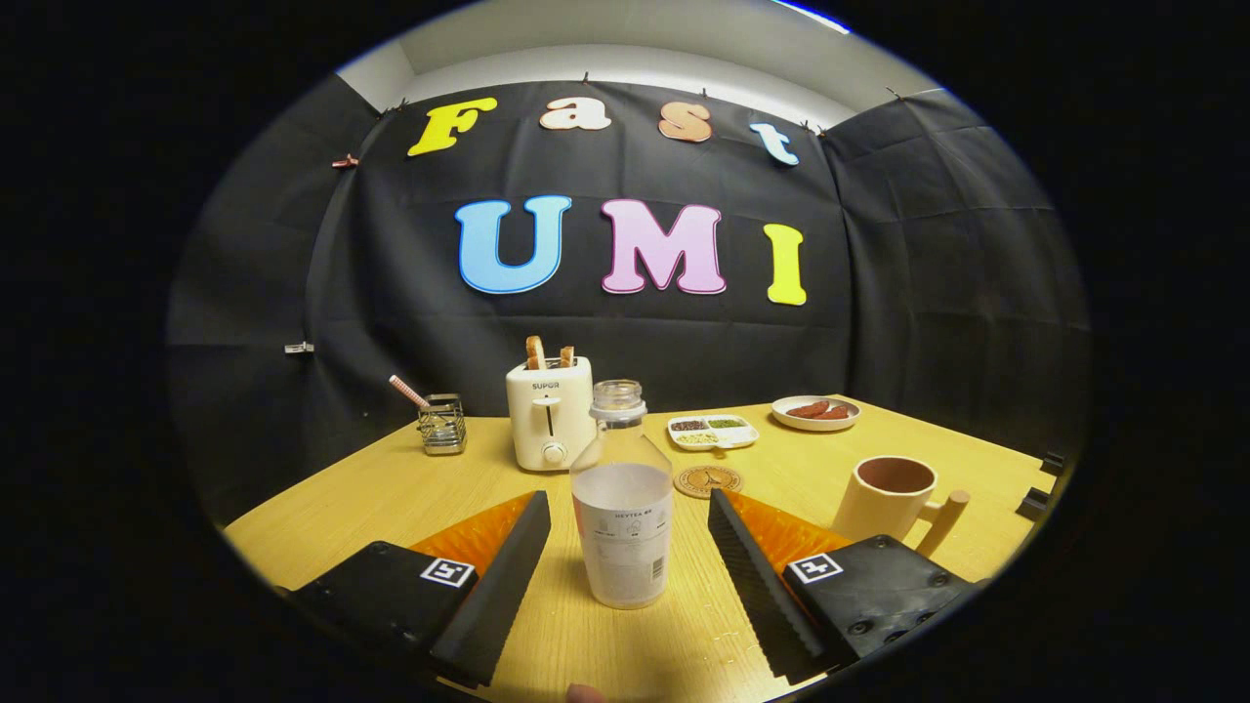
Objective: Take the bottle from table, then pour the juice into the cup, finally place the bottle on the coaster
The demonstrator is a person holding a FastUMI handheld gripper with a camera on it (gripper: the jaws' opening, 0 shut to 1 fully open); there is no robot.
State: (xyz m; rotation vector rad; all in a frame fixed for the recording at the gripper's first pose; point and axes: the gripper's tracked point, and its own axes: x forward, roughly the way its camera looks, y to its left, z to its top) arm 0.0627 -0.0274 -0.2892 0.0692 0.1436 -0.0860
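Observation:
A clear bottle (622, 508) with no cap and a white label stands upright on the wooden table (391, 498), holding pale liquid. It stands between my two fingers, with a gap on each side. My gripper (625, 508) is open, and neither finger touches the bottle. A tan cup (891, 500) with a wooden handle stands to the right, just beyond my right finger (752, 571). A round coaster (708, 480) lies flat on the table behind the bottle, slightly to its right.
A cream toaster (549, 414) with two slices of bread stands behind the bottle. To its left is a small wire holder (441, 423). Beyond the coaster lie a divided tray (712, 432) and a plate of food (815, 412). The booth's black wall closes the back.

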